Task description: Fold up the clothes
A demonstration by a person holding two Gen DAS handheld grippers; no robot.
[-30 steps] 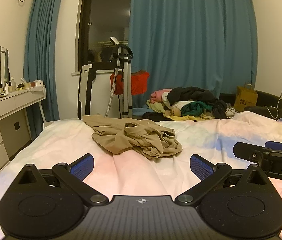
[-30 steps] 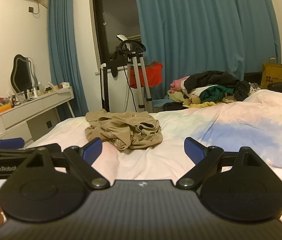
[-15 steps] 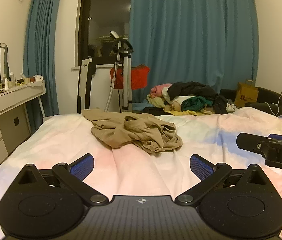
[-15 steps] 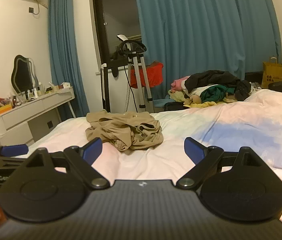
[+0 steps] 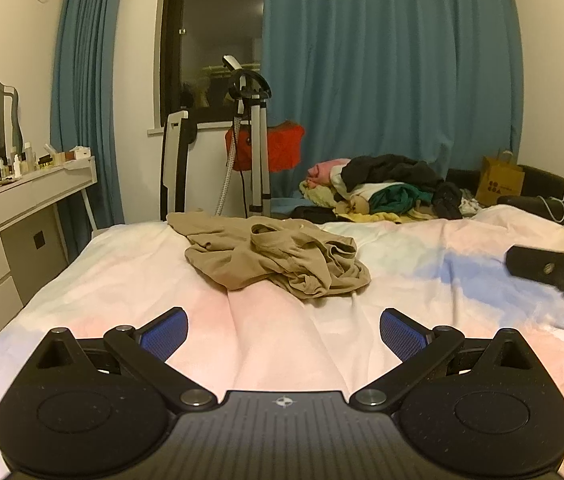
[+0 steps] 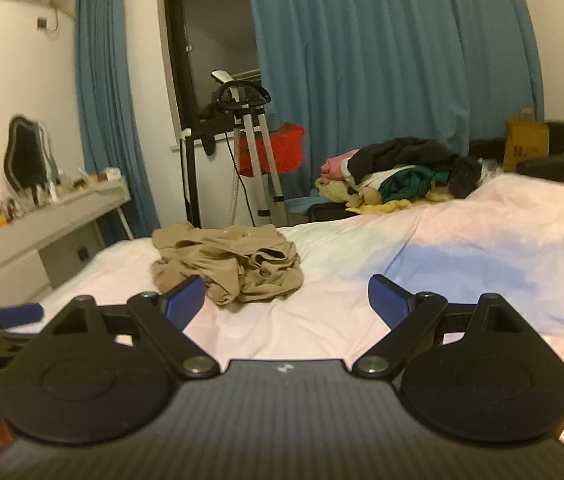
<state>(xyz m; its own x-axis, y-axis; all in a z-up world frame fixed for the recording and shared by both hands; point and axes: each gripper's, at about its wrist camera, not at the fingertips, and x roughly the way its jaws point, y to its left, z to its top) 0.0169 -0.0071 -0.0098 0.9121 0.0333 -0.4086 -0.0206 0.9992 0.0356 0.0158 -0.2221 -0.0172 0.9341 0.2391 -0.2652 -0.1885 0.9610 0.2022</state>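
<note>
We look from the left wrist low over the pale pink-and-white bedsheet point(image 5: 130, 280), facing the far teal curtains point(image 5: 386, 64), our left gripper point(image 5: 284, 330) filling the foreground. From the right wrist we face the same way, slightly tilted and blurred, behind the right gripper point(image 6: 287, 298). Both views share the crumpled tan garment point(image 5: 274, 258) point(image 6: 228, 270) mid-bed, nearer in the right view, and the heap of mixed clothes point(image 5: 382, 186) point(image 6: 398, 170) beyond.

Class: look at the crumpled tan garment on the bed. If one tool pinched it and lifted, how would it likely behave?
The tan garment lies in soft folds on the bed, so it is probably floppy and would drape and unfurl when lifted. The cloth looks thin, so likely light. A pinch at one point may catch a single layer, leaving the rest dragging.
</note>
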